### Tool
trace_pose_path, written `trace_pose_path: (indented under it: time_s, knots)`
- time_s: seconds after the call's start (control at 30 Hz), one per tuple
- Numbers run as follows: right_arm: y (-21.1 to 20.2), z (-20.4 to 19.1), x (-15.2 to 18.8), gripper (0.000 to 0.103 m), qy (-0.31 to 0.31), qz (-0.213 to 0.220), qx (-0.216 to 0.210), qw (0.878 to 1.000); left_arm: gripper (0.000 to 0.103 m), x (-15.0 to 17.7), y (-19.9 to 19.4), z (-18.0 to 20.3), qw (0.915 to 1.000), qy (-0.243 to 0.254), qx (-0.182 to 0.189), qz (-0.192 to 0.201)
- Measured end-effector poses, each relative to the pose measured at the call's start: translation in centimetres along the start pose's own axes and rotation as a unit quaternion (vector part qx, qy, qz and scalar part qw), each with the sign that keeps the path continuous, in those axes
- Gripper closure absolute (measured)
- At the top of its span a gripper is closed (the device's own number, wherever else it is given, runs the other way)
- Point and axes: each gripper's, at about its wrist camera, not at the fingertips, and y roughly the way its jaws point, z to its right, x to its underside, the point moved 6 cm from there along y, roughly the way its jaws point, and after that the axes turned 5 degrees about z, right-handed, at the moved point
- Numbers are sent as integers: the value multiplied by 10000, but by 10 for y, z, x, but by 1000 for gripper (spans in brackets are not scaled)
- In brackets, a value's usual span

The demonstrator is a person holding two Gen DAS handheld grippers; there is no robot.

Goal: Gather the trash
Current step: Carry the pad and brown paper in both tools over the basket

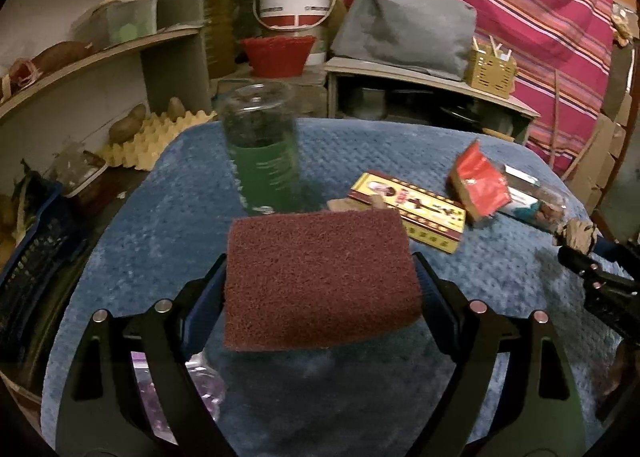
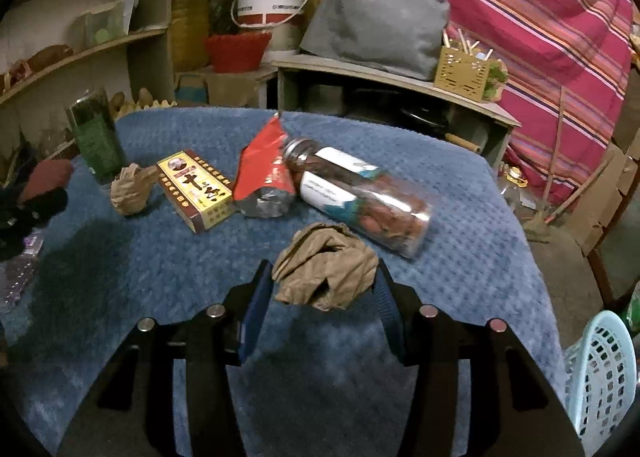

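A maroon scouring pad (image 1: 320, 289) hangs above the blue cloth table (image 1: 132, 249), with my left gripper (image 1: 320, 259) shut on its two sides. My right gripper (image 2: 323, 269) is shut on a crumpled brown paper ball (image 2: 328, 253), lifted off the cloth. On the table lie a yellow and red box (image 2: 196, 189), a torn red packet (image 2: 264, 177), a clear jar (image 2: 360, 193) on its side and a second paper ball (image 2: 130, 191). A green-labelled clear bottle (image 1: 262, 149) stands upright at the back left.
A light blue perforated basket (image 2: 600, 373) sits beside the table's right edge. Shelves (image 1: 100, 57) and an egg tray (image 1: 156, 137) lie to the left. Behind the table are a red basket (image 1: 278, 55), a white bucket (image 1: 294, 1) and a low cabinet (image 1: 432, 89).
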Motion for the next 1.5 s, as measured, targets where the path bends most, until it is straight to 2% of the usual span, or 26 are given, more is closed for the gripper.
trace_pose_path:
  time_s: [0.33,0.53,0.77,0.83,0.9,1.07,1.17,1.33,1.5]
  knots:
    - [-32,36,13,53,45,26,159,9999,18,3,-6,43,9996,239,172,42]
    - [-58,76,22,53,265,60,236,9994,18,4,-21,75,9980,577,218,129]
    - [-110,151,25,53,699,308,536,9956,18,0,-38,116,9973,633,369,82]
    - [-125,177,27,53,854,362,633,9937,18,-1,-46,135,9961,779,408,109]
    - [-137,199,33,53,942,353,777,9919,18,-7,-59,160,9940,959,469,247]
    - [-160,255,62,53,1064,154,1199,9869,18,-11,-87,235,9865,1218,1008,435]
    - [-177,290,79,53,1221,94,1432,9821,18,0,-98,287,9789,1472,1334,472]
    - [-191,331,109,53,1469,-3,1641,9754,18,28,-104,365,9675,1647,1903,228]
    - [-194,356,133,53,1577,-99,1724,9723,18,51,-105,417,9576,1929,2135,163]
